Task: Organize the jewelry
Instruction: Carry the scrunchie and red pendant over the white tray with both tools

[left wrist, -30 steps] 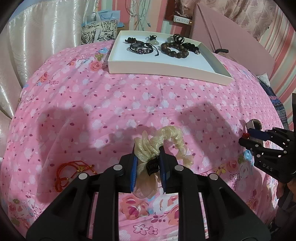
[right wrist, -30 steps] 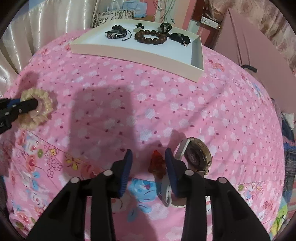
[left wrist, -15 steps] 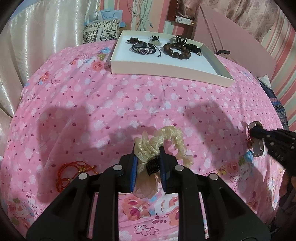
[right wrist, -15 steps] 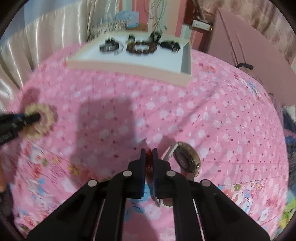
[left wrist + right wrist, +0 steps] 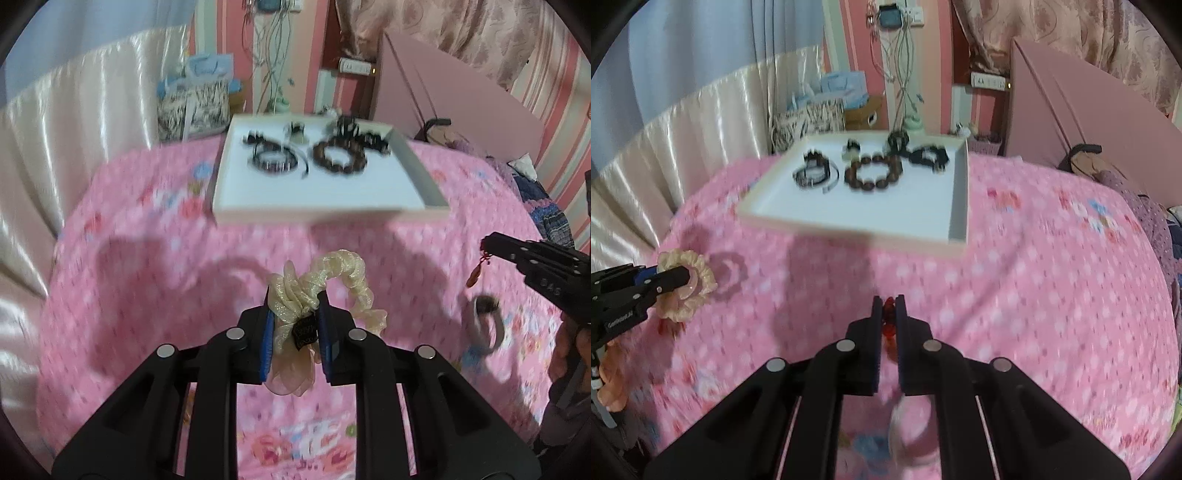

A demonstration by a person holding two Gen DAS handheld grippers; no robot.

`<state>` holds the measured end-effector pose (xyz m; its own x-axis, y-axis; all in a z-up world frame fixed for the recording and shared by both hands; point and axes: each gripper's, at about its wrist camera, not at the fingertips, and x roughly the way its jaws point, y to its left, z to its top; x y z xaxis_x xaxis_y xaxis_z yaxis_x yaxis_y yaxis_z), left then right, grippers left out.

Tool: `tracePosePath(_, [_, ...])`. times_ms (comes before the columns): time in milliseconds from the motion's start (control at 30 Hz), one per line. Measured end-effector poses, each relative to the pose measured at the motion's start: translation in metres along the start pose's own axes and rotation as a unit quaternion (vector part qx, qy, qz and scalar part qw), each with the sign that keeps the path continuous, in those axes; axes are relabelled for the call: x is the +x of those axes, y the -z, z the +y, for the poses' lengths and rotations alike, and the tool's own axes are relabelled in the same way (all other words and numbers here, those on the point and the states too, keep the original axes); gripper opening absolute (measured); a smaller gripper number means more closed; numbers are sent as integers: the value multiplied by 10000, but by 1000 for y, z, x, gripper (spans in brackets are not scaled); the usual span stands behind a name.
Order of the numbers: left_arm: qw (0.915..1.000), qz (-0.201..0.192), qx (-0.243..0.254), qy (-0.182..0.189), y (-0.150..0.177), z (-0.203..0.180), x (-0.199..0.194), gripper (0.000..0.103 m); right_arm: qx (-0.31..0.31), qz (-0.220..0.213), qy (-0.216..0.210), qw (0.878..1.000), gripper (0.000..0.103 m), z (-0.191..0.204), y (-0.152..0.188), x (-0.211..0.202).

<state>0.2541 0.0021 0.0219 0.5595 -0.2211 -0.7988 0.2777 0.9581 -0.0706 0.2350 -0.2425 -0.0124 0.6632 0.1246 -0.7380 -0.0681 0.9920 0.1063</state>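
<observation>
Left gripper (image 5: 295, 325): its two blue-padded fingers (image 5: 267, 341) are clamped on a cream gauze scrunchie (image 5: 325, 284). The gathered part with a small dark label sits between the pads, and the free loop arches forward and to the right beyond the fingertips, lifted clear of the pink floral bedspread (image 5: 147, 295).

Right gripper (image 5: 889, 306): the fingers are pressed together on a small red pendant (image 5: 887, 325) — in the left wrist view it hangs below the fingertips as a red cord with an amber drop (image 5: 474, 275).

Ahead of both sets of fingertips, well apart from them, a white tray (image 5: 956, 206) lies on the bedspread. Inside it, at the far end, are a brown bead bracelet (image 5: 873, 173), a dark banded bracelet (image 5: 812, 173) to its left, and some smaller dark pieces behind — too blurred to name.

Below and near the right gripper's fingers a wristwatch (image 5: 485, 321) lies on the bedspread, not touched by them. In the right wrist view it shows only as a pale blur between the finger bases.

From the right wrist view the left gripper (image 5: 689, 275) appears at the far left edge, with the scrunchie ringed round its fingertips.
</observation>
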Motion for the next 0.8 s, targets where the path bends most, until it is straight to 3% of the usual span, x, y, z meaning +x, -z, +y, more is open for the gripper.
tracePosePath(200, [10000,-88,-1,-10,-50,3,16,19,94,-234,-121,9996,6,8,-54,15])
tracePosePath(467, [9999,106,-108,-53,-103,25,76,19,136,-260,-349,9990,6,30,-103,62])
tracePosePath(667, [9992,265,-260,-123,-116,41,117,19,46,-135,-518,9986,6,58,-119,106])
tracePosePath(800, [9982,468,-258,-273,-112,51,145,19,-19,-44,-381,9993,6,67,-119,130])
